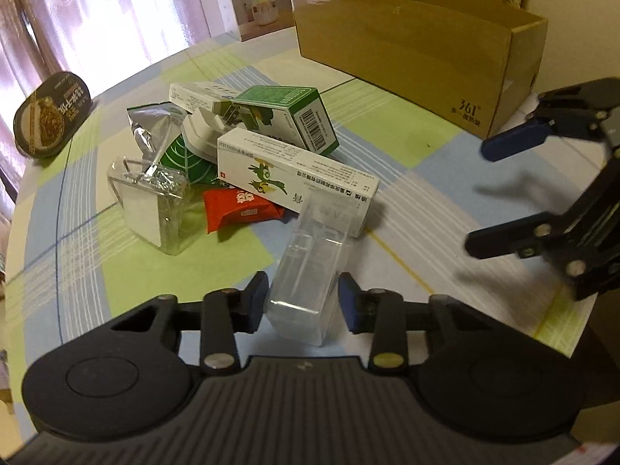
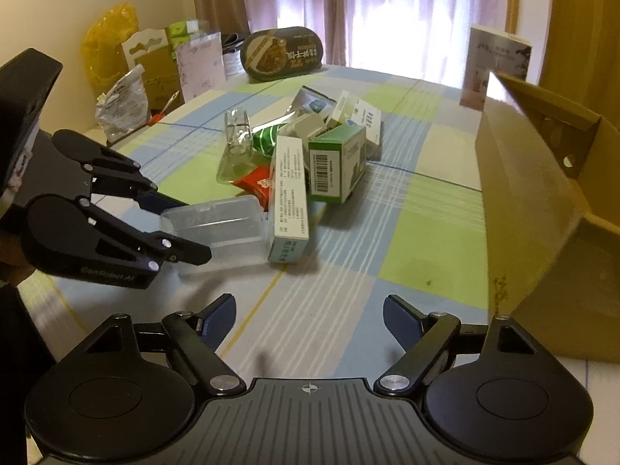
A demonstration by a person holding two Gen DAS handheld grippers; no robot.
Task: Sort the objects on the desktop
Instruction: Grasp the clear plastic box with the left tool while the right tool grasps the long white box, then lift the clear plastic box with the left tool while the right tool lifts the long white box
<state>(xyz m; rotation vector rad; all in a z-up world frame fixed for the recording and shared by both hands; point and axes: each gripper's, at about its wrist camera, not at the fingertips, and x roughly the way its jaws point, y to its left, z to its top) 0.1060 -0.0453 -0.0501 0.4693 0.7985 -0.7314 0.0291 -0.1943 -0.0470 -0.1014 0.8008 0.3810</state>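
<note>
The clear rectangular plastic case [image 1: 310, 271] is lying on the checked surface [image 1: 407, 178] at the near edge of the pile, between my left gripper's [image 1: 303, 302] fingers, which are standing apart on either side of it, not yet clamped. I am judging this the grasp step: closing squarely, then lifting toward the brown cardboard box [image 1: 410, 50]. My right gripper [image 2: 310, 319] is hovering, fingers spread wide, holding nothing.
</note>
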